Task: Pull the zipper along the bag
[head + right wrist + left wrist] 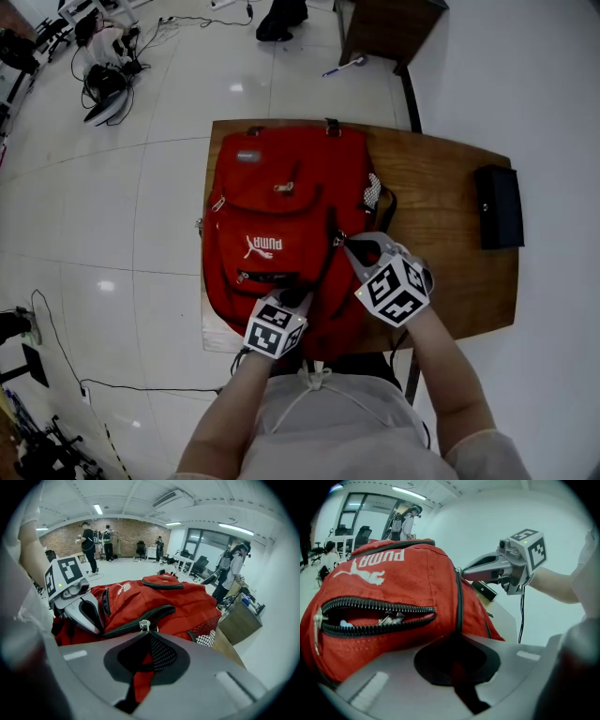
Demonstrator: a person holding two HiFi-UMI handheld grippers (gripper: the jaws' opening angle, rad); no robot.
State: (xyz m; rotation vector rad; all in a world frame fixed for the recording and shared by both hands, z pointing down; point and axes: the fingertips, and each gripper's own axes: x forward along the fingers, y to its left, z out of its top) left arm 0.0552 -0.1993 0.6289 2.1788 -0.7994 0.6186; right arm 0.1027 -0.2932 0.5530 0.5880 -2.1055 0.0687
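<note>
A red backpack (281, 211) lies flat on the wooden table (441, 178). Its black main zipper (328, 251) runs down the right side of the front panel. My right gripper (343, 242) is shut on the zipper pull, and the silver slider (143, 625) shows just past the jaw tips (145, 633). My left gripper (302, 298) is shut on the red fabric beside the zipper (458, 597) at the bag's near end (454, 637). The two grippers are a short way apart along the zipper.
The small front pocket zipper (370, 616) gapes open with small items inside. A black case (498, 206) lies on the table's right side. A brown cabinet (384, 28) stands beyond the table, cables (103, 80) lie on the floor, and people stand far back.
</note>
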